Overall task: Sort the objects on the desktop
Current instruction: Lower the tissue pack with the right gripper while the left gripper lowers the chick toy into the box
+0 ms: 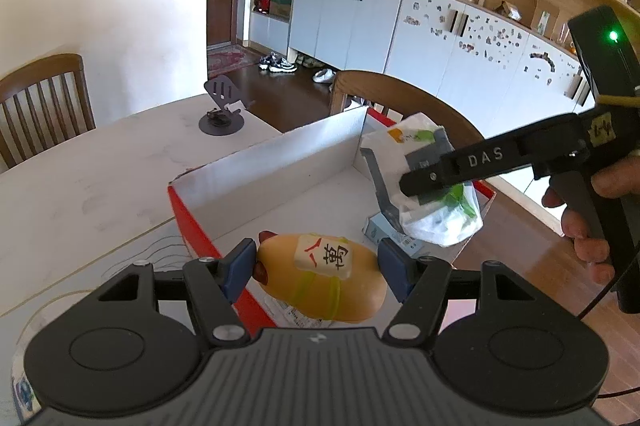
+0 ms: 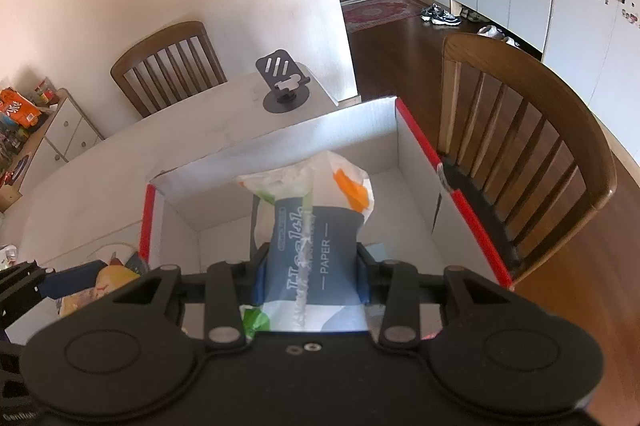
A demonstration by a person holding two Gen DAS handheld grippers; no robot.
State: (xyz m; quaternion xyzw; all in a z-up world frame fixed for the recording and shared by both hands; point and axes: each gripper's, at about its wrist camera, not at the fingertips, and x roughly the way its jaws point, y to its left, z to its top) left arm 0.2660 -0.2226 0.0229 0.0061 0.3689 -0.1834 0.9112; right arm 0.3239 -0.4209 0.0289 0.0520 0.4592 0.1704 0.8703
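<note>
My left gripper (image 1: 318,268) is shut on a yellow hot-dog-shaped toy (image 1: 324,276) with a mahjong tile print, held over the near edge of the red-rimmed cardboard box (image 1: 256,166). My right gripper (image 2: 310,272) is shut on a tissue paper pack (image 2: 316,242), white with a blue band, and holds it above the box (image 2: 416,130) interior. In the left wrist view the pack (image 1: 432,186) hangs over the box's right side in the right gripper (image 1: 416,182). The toy (image 2: 108,282) shows at the left of the right wrist view.
A small blue-white packet (image 1: 384,230) lies in the box. A black phone stand (image 1: 222,110) sits on the white table (image 1: 80,178) beyond the box. Wooden chairs stand behind the table (image 1: 44,94) and beside the box (image 2: 528,134).
</note>
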